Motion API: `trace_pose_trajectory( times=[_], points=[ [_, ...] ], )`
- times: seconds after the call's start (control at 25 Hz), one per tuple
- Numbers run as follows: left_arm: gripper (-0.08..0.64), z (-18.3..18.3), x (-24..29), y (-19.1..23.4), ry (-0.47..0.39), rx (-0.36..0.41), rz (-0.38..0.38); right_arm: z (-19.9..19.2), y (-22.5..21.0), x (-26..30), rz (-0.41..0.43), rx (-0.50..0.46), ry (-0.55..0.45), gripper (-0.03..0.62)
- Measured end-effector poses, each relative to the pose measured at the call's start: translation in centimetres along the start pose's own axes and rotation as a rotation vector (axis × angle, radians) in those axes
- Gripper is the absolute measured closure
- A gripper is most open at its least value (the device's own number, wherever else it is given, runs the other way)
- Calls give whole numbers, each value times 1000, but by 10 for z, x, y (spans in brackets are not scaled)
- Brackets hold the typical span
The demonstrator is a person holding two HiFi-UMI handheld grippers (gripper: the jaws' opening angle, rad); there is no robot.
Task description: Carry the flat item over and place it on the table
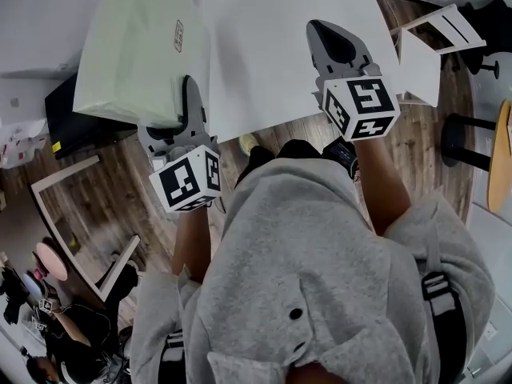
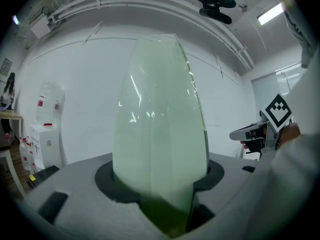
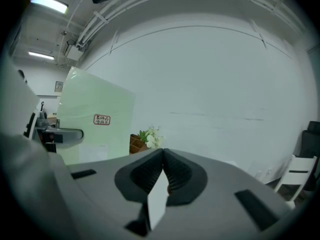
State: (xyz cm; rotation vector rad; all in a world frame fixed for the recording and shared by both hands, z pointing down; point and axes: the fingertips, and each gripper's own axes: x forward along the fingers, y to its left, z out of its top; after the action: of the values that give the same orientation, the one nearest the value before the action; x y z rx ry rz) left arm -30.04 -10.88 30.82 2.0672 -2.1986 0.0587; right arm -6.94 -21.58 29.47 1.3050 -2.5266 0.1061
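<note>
The flat item (image 1: 136,46) is a pale green slab in clear wrap with a small label. It is held on edge over the left side of the white table (image 1: 264,62). My left gripper (image 1: 186,86) is shut on its near edge. In the left gripper view the flat item (image 2: 160,119) rises from between the jaws of my left gripper (image 2: 162,189) and fills the middle. My right gripper (image 1: 322,29) hovers over the table's right part, its jaws together and nothing seen held. In the right gripper view my right gripper (image 3: 162,153) is shut, and the flat item (image 3: 95,124) stands at the left.
A white chair (image 1: 436,46) stands off the table's right corner, with a black stool (image 1: 464,138) and a round wooden top (image 1: 502,158) beyond it. A black box (image 1: 72,118) sits below the item. A small plant (image 3: 150,136) stands at the table's far side.
</note>
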Motion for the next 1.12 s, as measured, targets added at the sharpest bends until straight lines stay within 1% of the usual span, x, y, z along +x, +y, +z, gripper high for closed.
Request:
trace_pose_trajectory(
  times=[0.32, 0.52, 0.8, 1.0, 1.12],
  points=[
    [295, -8, 9, -5, 19, 17, 1, -7, -12, -2, -6, 2, 10, 566],
    [295, -9, 21, -21, 36, 28, 4, -12, -33, 4, 0, 20, 14, 566],
    [295, -16, 55, -48, 70, 29, -6, -15, -72, 19, 7, 41, 14, 566],
    [295, -26, 81, -68, 107, -25, -27, -22, -103, 29, 2, 58, 25, 566],
    [294, -33, 93, -72, 131, -50, -34, -26, -113, 36, -1, 68, 31, 566]
  ],
)
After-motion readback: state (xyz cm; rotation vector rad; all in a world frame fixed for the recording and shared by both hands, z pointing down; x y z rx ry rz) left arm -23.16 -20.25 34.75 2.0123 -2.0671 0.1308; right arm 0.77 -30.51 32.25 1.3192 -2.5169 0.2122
